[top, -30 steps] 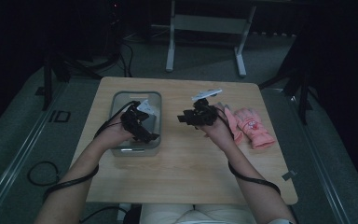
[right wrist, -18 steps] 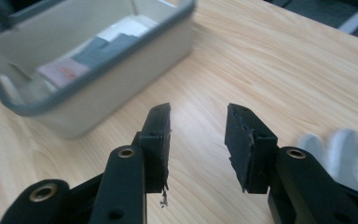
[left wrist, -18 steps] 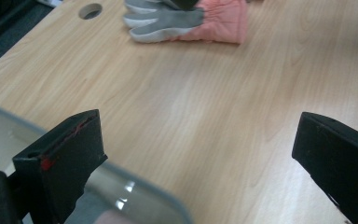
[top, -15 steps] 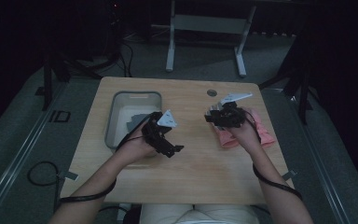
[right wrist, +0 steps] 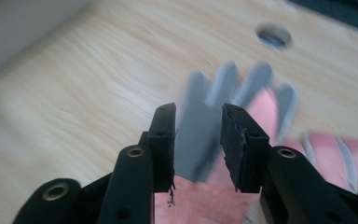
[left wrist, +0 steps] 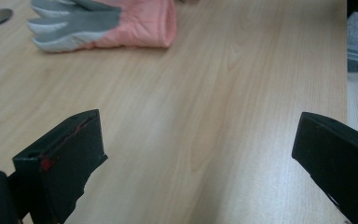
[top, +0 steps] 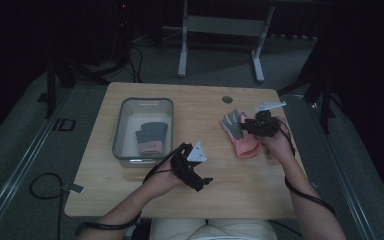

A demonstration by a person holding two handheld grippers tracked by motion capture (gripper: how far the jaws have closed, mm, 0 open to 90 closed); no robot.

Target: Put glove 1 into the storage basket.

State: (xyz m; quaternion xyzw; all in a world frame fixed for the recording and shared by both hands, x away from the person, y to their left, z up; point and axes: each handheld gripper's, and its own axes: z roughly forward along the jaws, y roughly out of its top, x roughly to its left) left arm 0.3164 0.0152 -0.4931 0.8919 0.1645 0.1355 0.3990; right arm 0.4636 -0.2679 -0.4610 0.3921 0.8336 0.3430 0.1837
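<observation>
One pink-and-grey work glove [top: 151, 136] already lies flat in the grey bin [top: 122, 120] on the left half of the desk [top: 200, 107], cuff toward the near edge, so the job reads as gathering the pair there. Its mate, the second glove [top: 238, 132], lies on the right half of the desk, grey palm up, fingers pointing away toward the round cable hole [top: 227, 99] and pink cuff nearer the person.

The right tool [right wrist: 198, 142] hangs directly over that second glove. Its jaws have just been closing and now stand narrow, a strip of the grey palm showing in the gap between them. The pads do not look to be pressing on the fabric yet, though this view is blurred, so I would call it a pinch being set up, not one made. Coming in over the palm, near the cuff, probably gives it enough cloth to lift the whole glove.

The left tool [left wrist: 196, 154] sits low over bare wood at the near middle of the desk, jaws spread wide and empty, pointed toward the second glove [left wrist: 107, 23], well apart from it.
</observation>
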